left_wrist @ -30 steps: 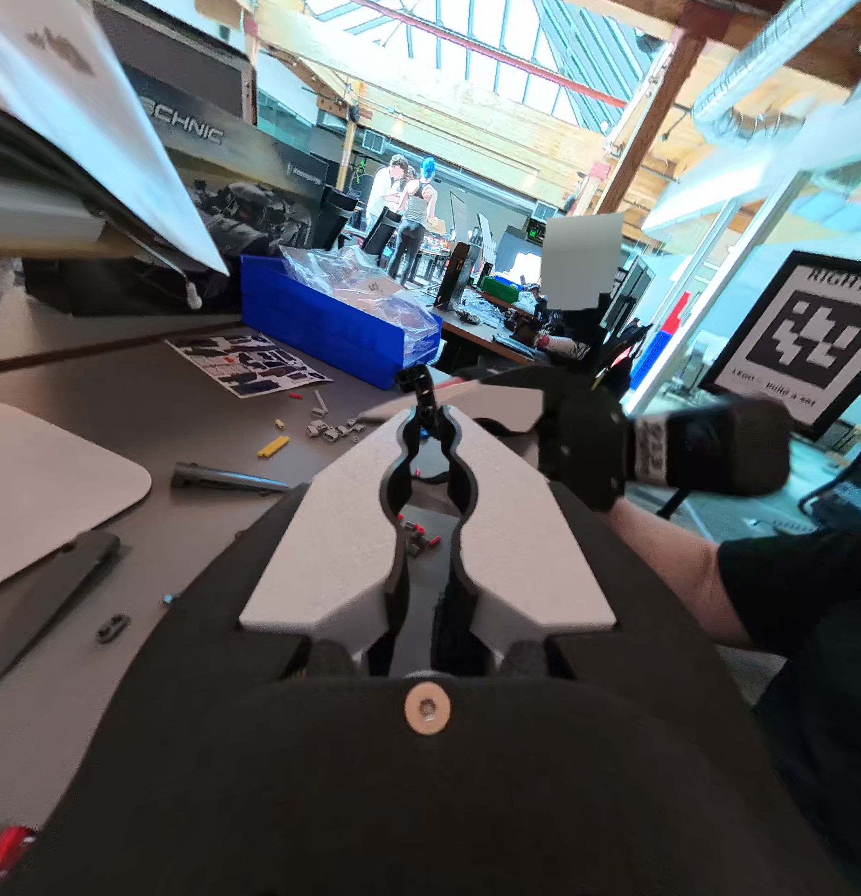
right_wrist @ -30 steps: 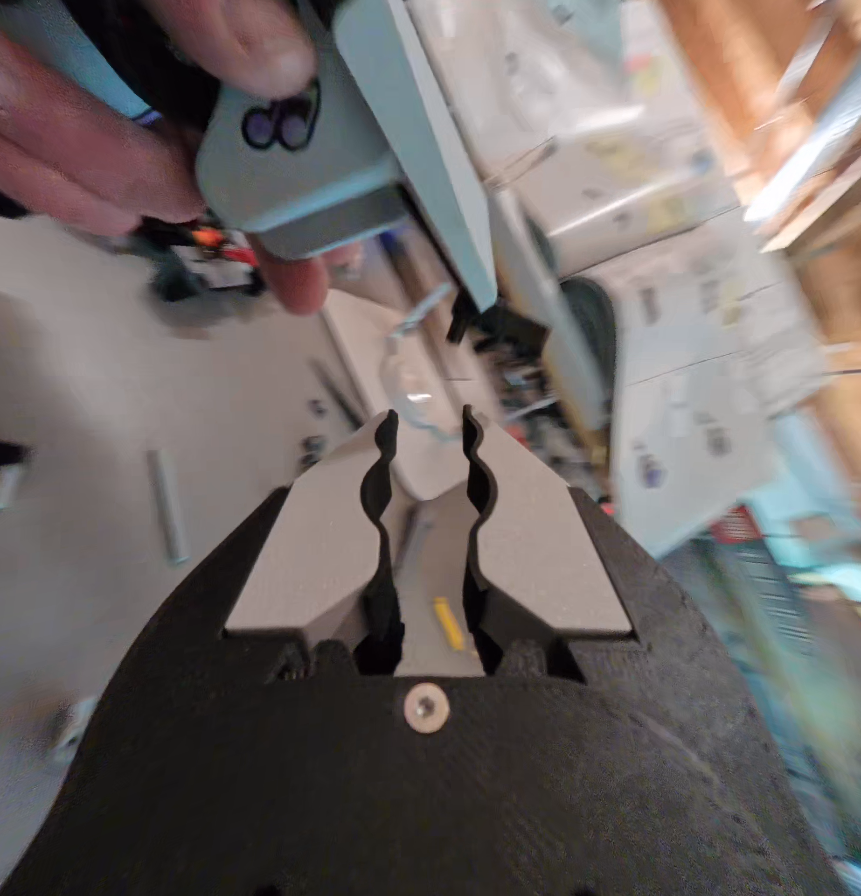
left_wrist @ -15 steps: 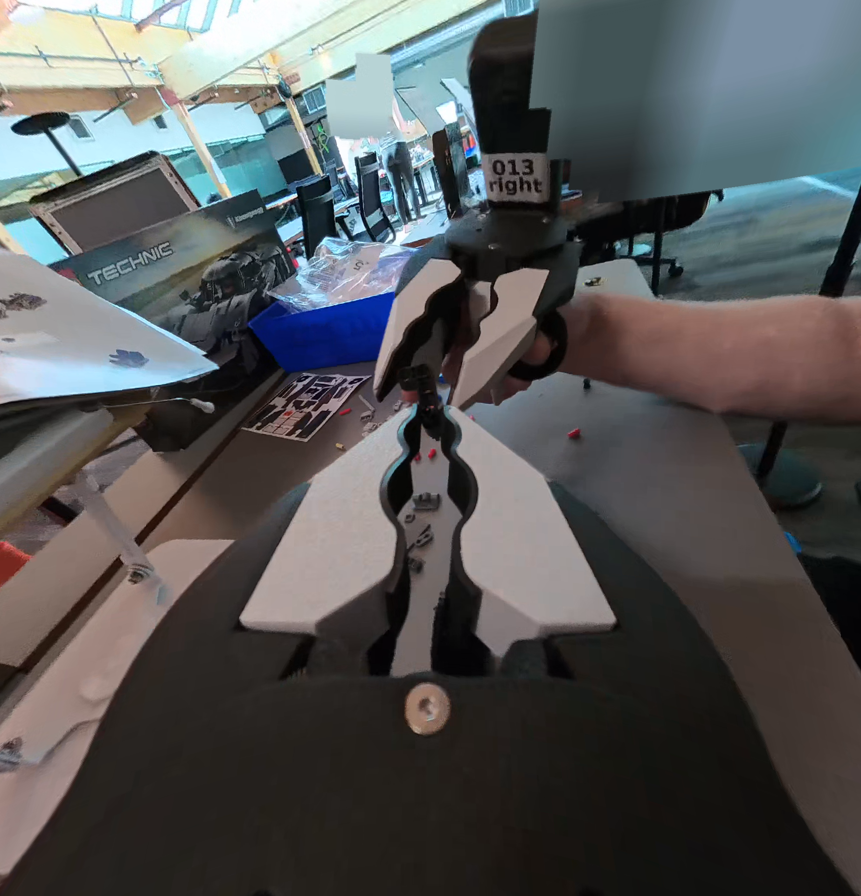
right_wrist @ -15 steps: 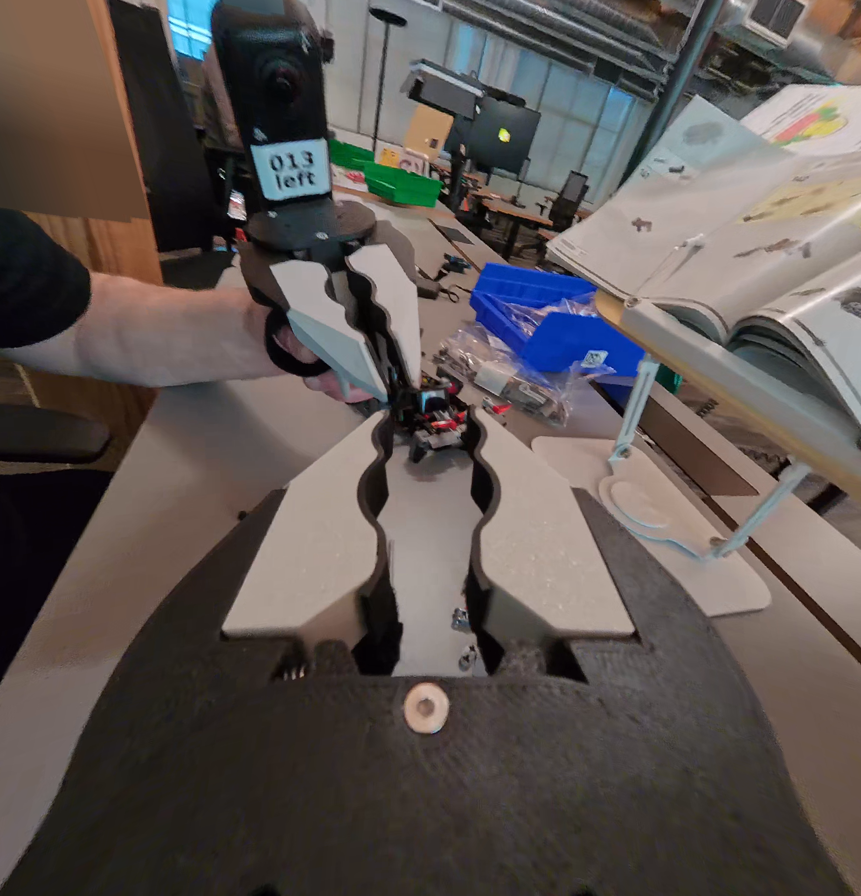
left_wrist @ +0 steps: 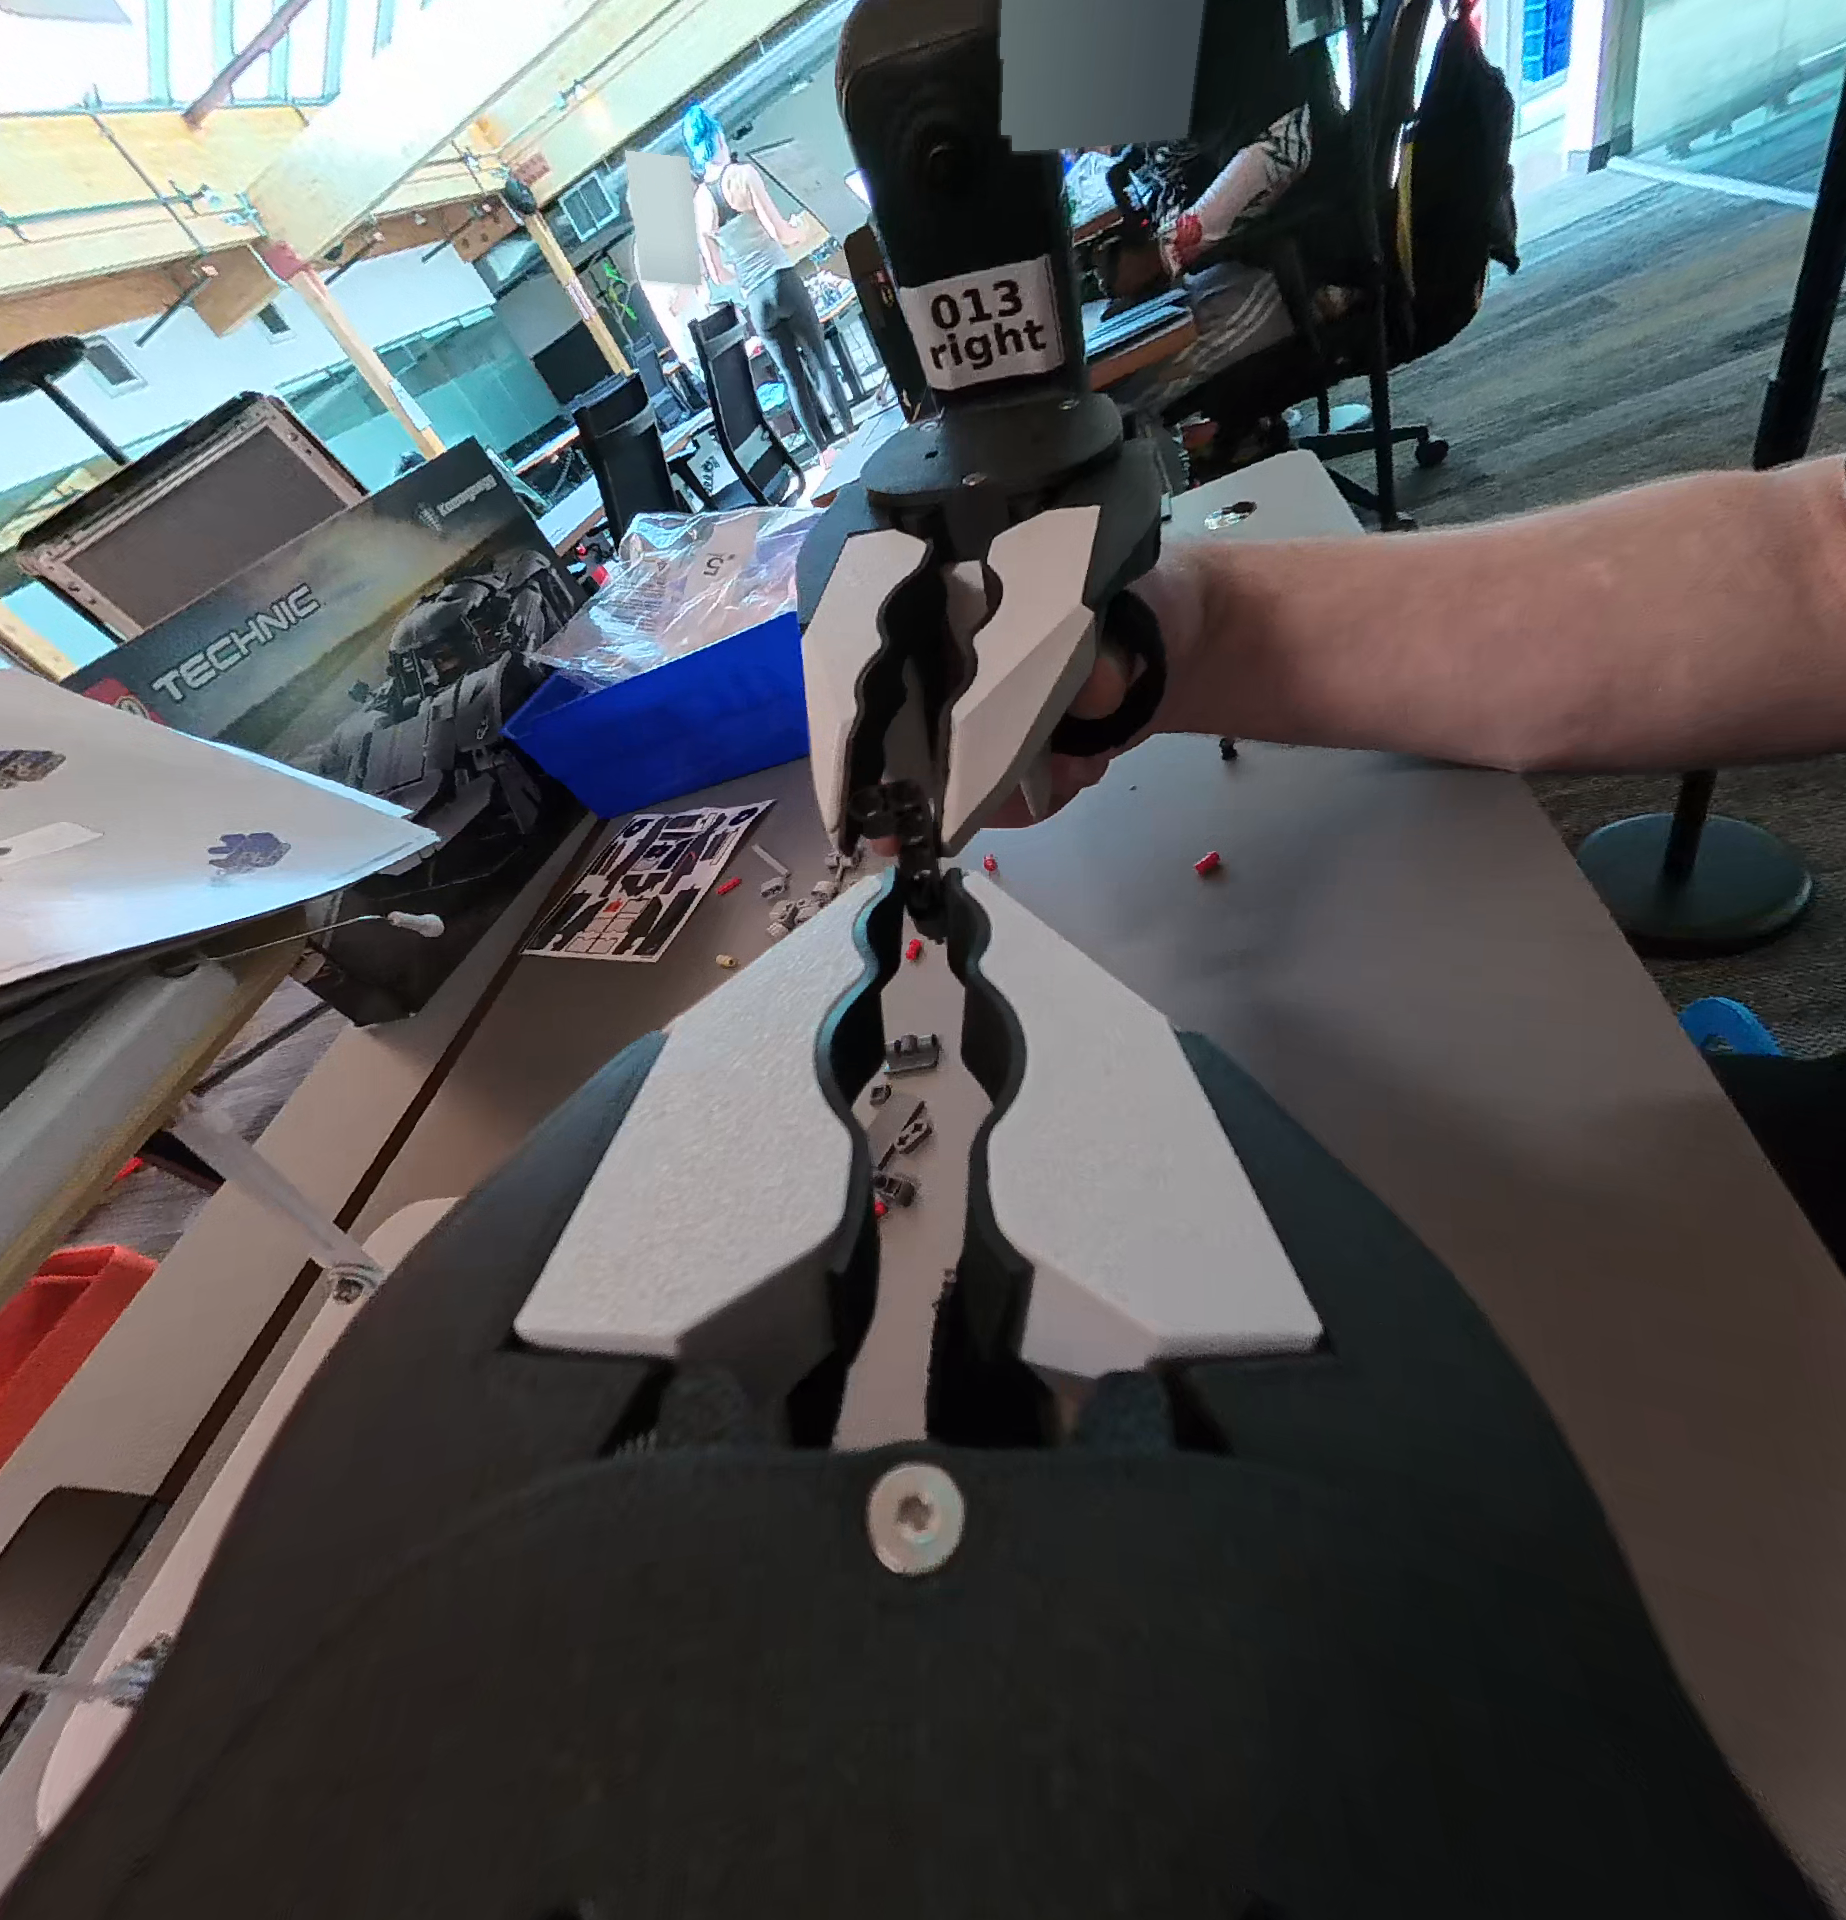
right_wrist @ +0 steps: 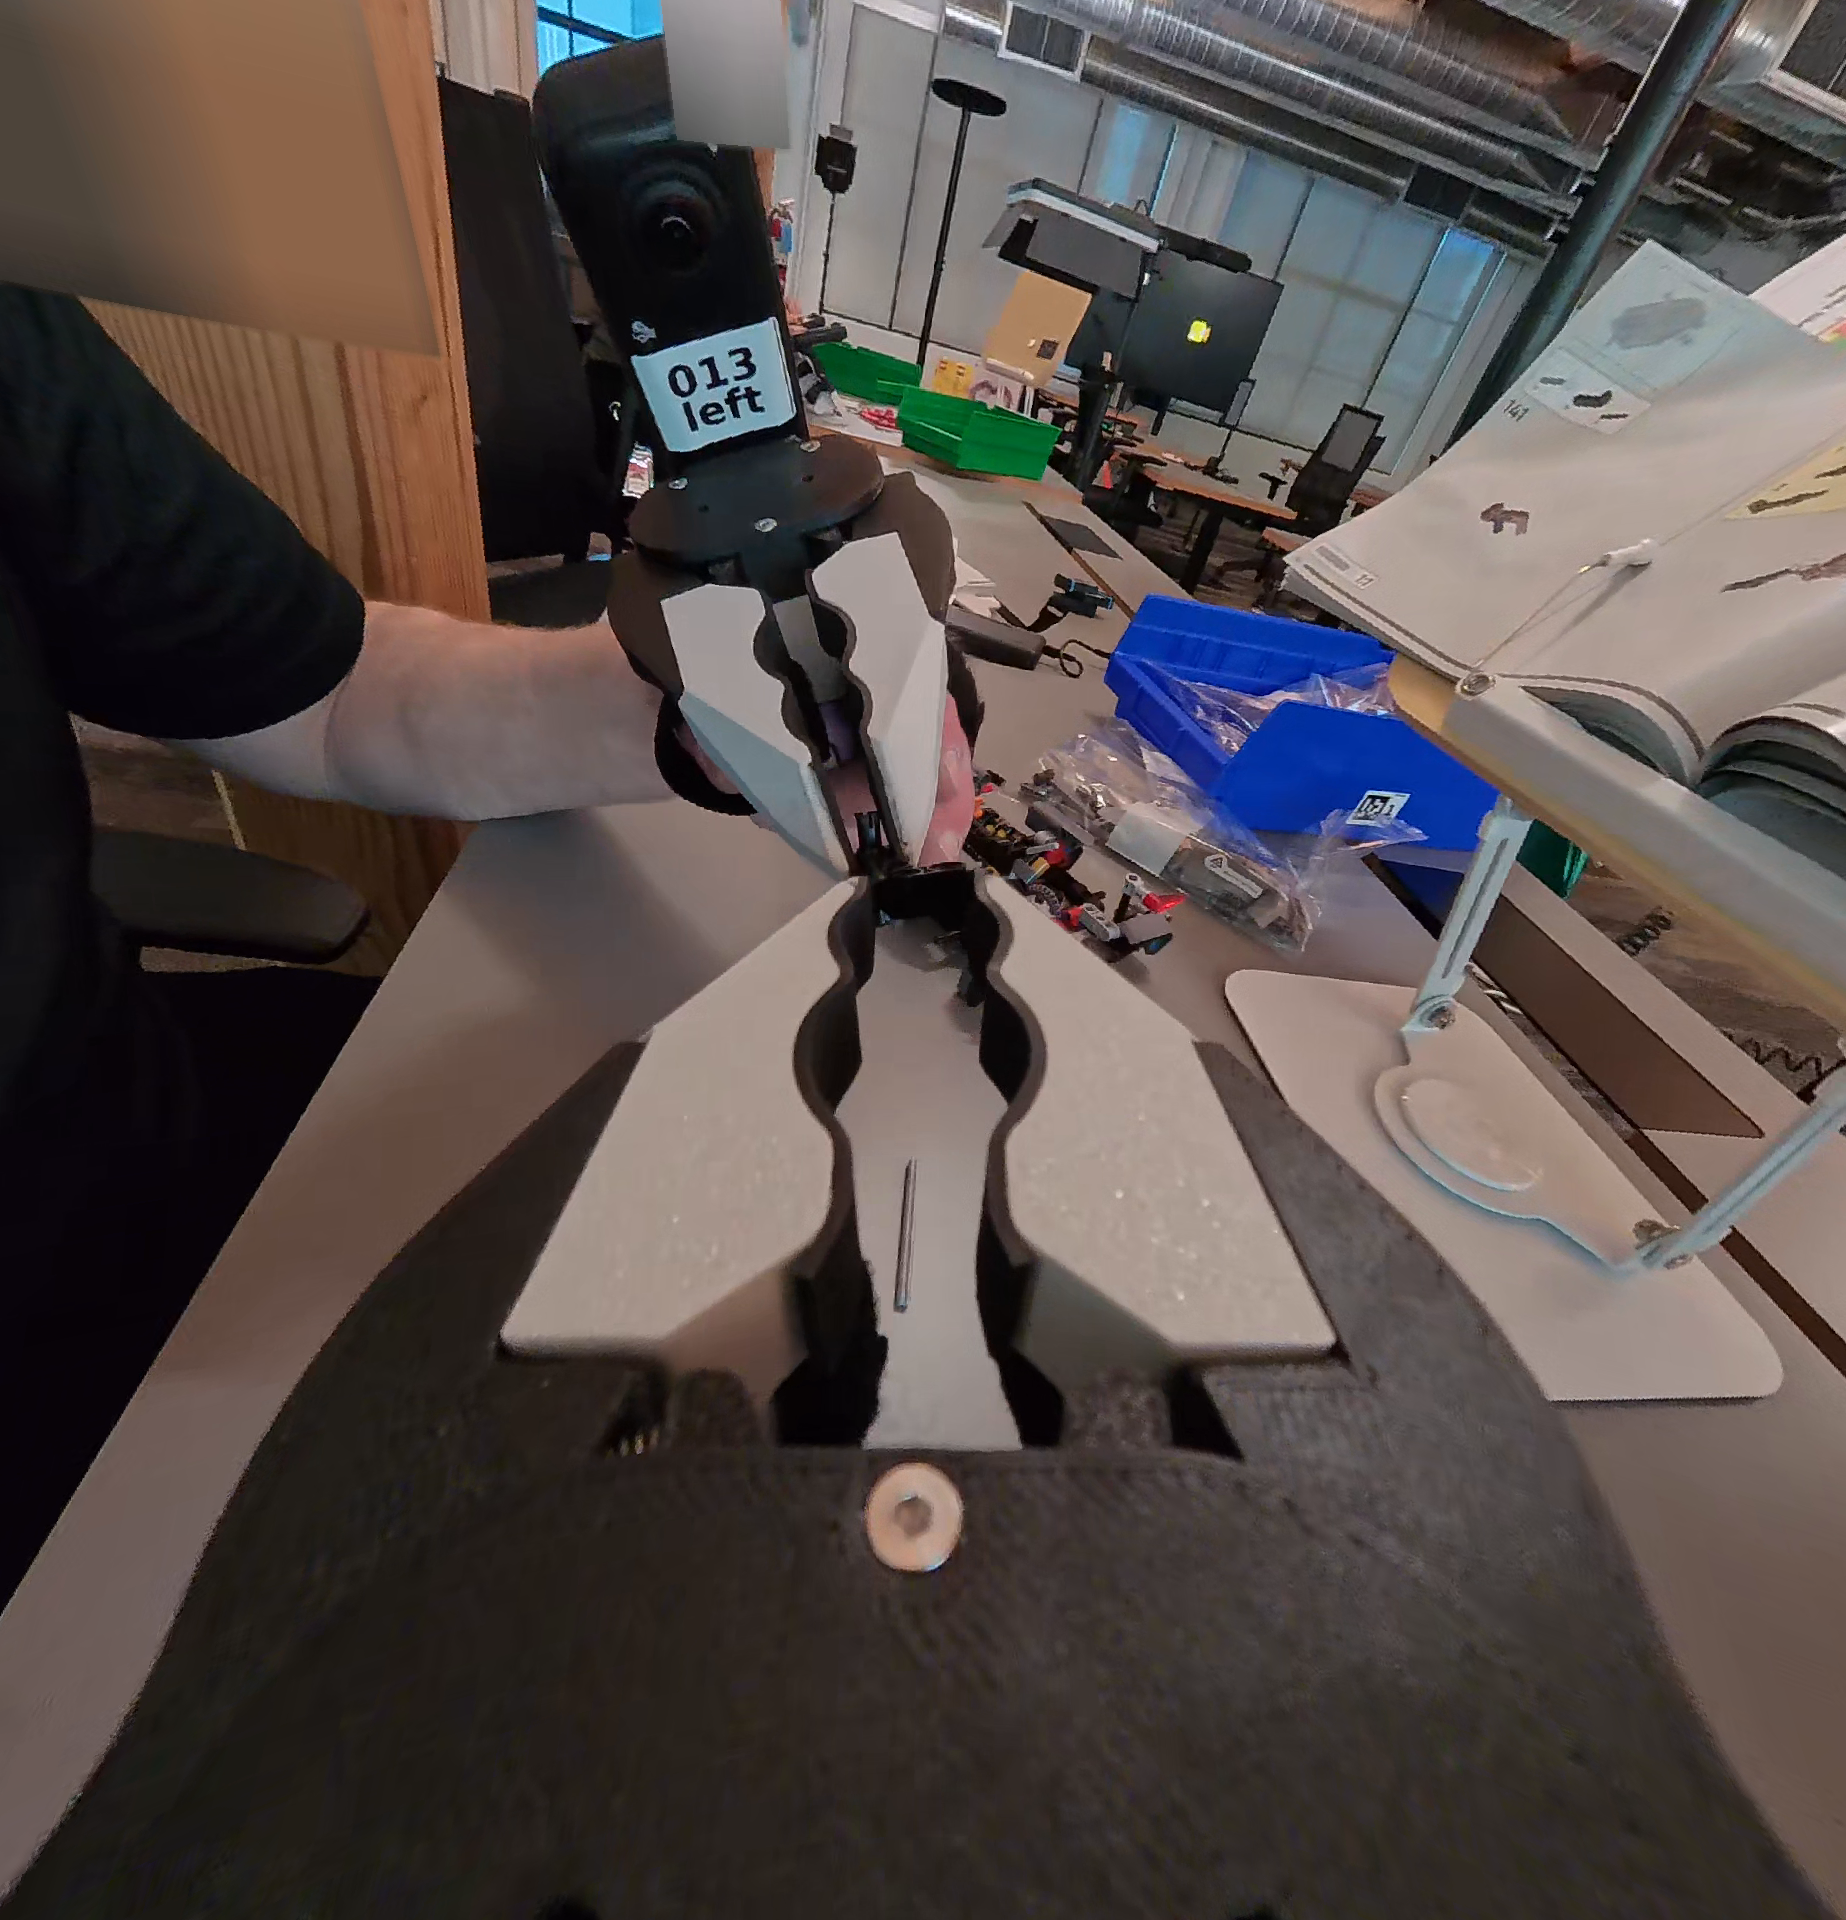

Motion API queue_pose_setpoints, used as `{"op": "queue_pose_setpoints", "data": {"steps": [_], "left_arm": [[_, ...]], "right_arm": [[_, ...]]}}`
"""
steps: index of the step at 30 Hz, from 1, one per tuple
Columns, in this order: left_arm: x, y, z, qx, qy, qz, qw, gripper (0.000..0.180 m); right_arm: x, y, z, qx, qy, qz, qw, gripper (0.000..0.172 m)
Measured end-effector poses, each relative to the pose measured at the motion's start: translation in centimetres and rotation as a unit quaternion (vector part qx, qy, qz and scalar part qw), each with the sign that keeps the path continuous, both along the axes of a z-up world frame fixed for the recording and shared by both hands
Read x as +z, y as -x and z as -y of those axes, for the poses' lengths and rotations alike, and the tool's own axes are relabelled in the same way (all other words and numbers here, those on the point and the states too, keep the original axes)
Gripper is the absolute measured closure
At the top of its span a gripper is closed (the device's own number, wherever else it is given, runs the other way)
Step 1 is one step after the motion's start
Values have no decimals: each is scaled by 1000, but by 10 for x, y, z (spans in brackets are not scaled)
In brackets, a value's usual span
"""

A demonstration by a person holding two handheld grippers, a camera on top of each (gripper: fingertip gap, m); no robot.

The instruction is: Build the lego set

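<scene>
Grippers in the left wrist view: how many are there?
2. The left gripper fills the bottom of the view; the right gripper points down from the top, facing it. Their tips meet at a small black piece. None seems hidden.

**Tips Meet, Small Black Piece Stays Unclear**

You see the black piece (left_wrist: 903,831) where your two grippers' tips meet, but its shape is too small and dark to make out. Your left gripper (left_wrist: 917,896) and right gripper (right_wrist: 919,894) cover the joint between them. The open booklet (right_wrist: 1667,582) runs off the frame's right edge; the loose parts (right_wrist: 1085,883) behind blur together.
</scene>
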State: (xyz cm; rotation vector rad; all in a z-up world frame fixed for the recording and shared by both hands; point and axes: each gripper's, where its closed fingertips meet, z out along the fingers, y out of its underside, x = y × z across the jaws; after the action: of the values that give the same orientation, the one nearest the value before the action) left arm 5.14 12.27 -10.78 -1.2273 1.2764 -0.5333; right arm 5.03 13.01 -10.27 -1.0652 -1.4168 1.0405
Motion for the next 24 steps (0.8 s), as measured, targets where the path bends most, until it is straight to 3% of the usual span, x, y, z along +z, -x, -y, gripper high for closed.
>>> {"op": "queue_pose_setpoints", "data": {"steps": [24], "left_arm": [[-4, -5, -2, 2, -29, 20, 999, 175]], "right_arm": [[-3, -4, 0, 8, 13, -10, 1000, 158]]}}
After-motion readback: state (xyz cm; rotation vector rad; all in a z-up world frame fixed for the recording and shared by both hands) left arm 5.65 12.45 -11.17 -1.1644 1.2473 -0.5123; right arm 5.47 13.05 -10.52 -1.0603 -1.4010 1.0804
